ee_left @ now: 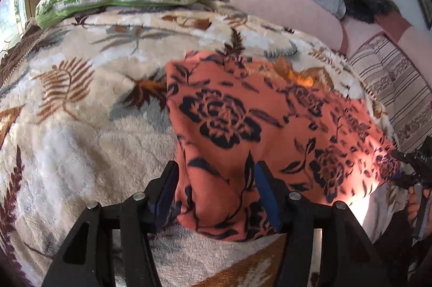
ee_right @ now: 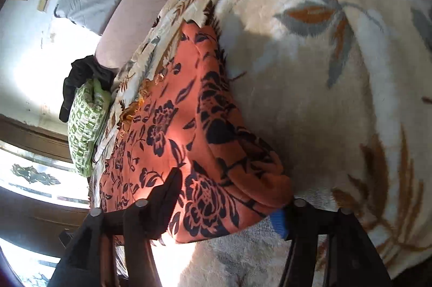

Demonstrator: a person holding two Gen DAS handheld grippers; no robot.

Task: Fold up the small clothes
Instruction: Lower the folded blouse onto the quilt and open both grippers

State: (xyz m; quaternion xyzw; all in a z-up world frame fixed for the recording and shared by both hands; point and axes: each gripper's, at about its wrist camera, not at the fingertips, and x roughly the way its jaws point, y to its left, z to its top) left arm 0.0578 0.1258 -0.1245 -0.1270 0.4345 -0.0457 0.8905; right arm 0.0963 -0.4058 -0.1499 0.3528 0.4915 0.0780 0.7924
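Spread flat, one orange black-flowered fleece garment (ee_left: 243, 125) lies on one leaf-patterned plush blanket (ee_left: 89, 125); both grippers, left (ee_left: 216, 195) and right (ee_right: 229, 208), have fingers apart straddling its near edge, unclamped.

Orange garment (ee_left: 243, 125) with dark rose print, folded over, lying flat on cream leaf-patterned fleece blanket (ee_left: 81, 125).

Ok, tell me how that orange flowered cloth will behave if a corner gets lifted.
The orange flowered cloth looks floppy: it lies in soft folds on the blanket, so a lifted corner would probably drape and sag. Its fuzzy surface may cling to the plush blanket rather than slide. It seems light and unlikely to break.
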